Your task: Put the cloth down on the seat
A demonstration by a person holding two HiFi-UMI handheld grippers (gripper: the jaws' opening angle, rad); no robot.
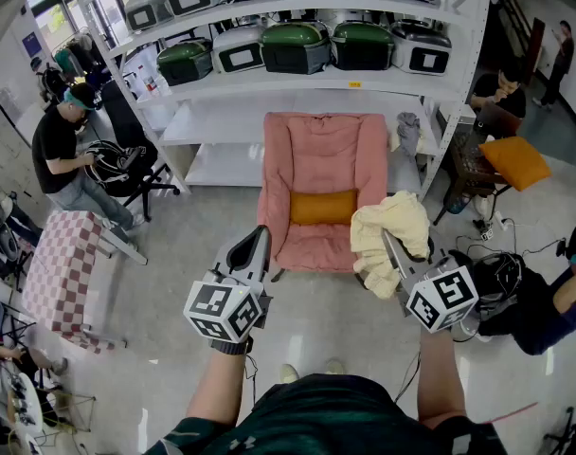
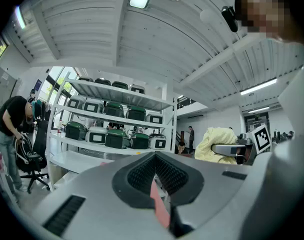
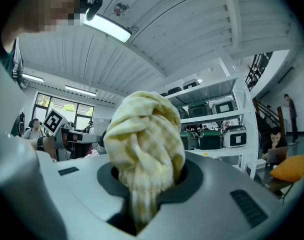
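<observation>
A pale yellow cloth point(image 1: 387, 238) with a faint check, bunched into a loose, wrinkled bundle, sits in your right tool point(image 1: 392, 246). In the head view it overlaps the front corner of the pink chair point(image 1: 323, 159) on your right-hand side. It is held up and is not lying on the seat.

There is one cloth and one pink chair. An orange cushion point(image 1: 323, 207) lies across the chair's seat, and a second orange cushion point(image 1: 518, 161) rests off to the right, making two. Behind the chair stands one white rack of shelves point(image 1: 297, 85). Its middle shelf carries five green-and-white appliances point(image 1: 295, 46) in a row. To the left is one red-and-white checked bench point(image 1: 63, 271).

You hold two tools. In the right gripper view, the right tool point(image 3: 144, 186) is clamped on the cloth point(image 3: 144, 144), whose folds bulge up and out from between the pads. The left tool point(image 1: 259, 242) points at the chair's front edge and holds nothing. In the left gripper view, the left tool point(image 2: 153, 160) has its pads drawn together at the tips.
</observation>
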